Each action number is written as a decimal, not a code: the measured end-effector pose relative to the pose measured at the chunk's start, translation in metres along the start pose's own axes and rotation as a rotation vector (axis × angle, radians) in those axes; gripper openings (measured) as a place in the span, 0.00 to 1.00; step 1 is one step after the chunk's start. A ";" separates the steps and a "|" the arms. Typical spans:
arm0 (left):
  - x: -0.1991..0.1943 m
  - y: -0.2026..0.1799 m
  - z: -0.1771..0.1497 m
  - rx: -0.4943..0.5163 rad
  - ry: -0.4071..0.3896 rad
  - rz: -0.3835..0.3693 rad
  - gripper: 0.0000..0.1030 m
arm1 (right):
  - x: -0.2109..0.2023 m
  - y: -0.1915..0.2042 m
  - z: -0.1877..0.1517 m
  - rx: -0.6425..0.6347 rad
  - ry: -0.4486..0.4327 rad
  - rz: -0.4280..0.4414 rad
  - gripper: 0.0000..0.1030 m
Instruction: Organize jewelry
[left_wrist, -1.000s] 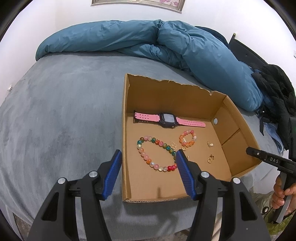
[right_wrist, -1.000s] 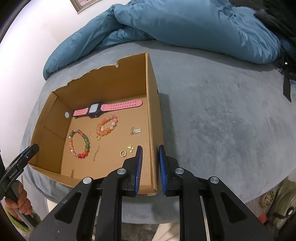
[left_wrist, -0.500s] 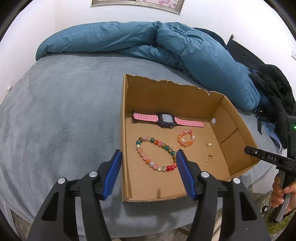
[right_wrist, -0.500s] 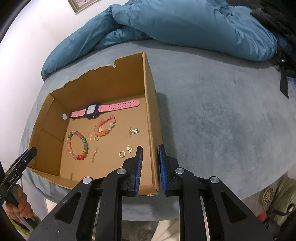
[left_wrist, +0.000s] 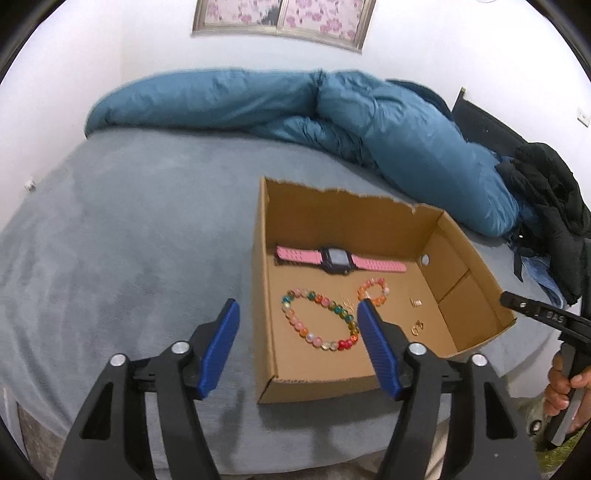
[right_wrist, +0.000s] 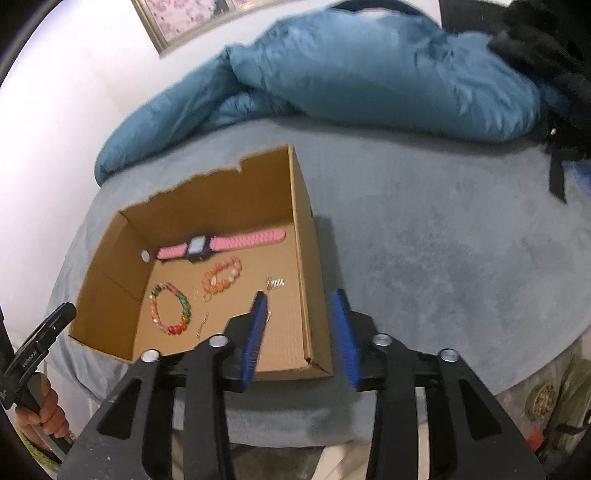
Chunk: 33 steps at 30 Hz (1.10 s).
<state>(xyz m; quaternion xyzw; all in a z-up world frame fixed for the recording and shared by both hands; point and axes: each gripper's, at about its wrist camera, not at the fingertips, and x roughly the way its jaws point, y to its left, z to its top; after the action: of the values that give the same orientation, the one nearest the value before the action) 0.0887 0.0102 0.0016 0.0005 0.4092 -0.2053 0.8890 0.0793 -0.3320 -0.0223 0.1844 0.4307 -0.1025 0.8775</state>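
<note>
An open cardboard box (left_wrist: 369, 218) lies on the grey bed. Inside lie a pink watch (left_wrist: 295, 254), a multicoloured bead bracelet (left_wrist: 317, 321), a small orange bracelet (left_wrist: 373, 291) and tiny gold pieces (left_wrist: 417, 326). My left gripper (left_wrist: 297, 308) hovers over the box's near left corner, its jaws opening with nothing between them. The right wrist view shows the same box (right_wrist: 207, 199), watch (right_wrist: 240, 242) and bracelets (right_wrist: 170, 310). My right gripper (right_wrist: 299, 295) hangs above the box's right wall, jaws opening, holding nothing.
A crumpled blue duvet (left_wrist: 369, 122) lies along the far side of the bed, with black clothing (left_wrist: 546, 199) at the right. The grey bed cover (left_wrist: 129, 240) spreads left of the box. A person's hand (left_wrist: 561, 380) holds the other gripper's handle.
Both grippers have drawn back and up from the box, so the wall picture shows. The right jaws have spread from nearly shut to wide apart. The left jaws stand a little wider.
</note>
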 end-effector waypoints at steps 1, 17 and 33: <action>-0.006 -0.001 -0.001 0.007 -0.015 0.009 0.68 | -0.008 0.002 -0.002 -0.011 -0.027 -0.003 0.42; -0.051 -0.029 -0.014 0.024 -0.096 0.134 0.95 | -0.081 0.050 -0.044 -0.205 -0.291 -0.088 0.92; -0.043 -0.054 -0.019 0.098 -0.024 0.301 0.95 | -0.085 0.073 -0.049 -0.277 -0.315 -0.161 0.92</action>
<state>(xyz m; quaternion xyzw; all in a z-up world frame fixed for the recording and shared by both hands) 0.0298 -0.0206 0.0299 0.1028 0.3831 -0.0896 0.9136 0.0168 -0.2439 0.0352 0.0089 0.3118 -0.1395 0.9398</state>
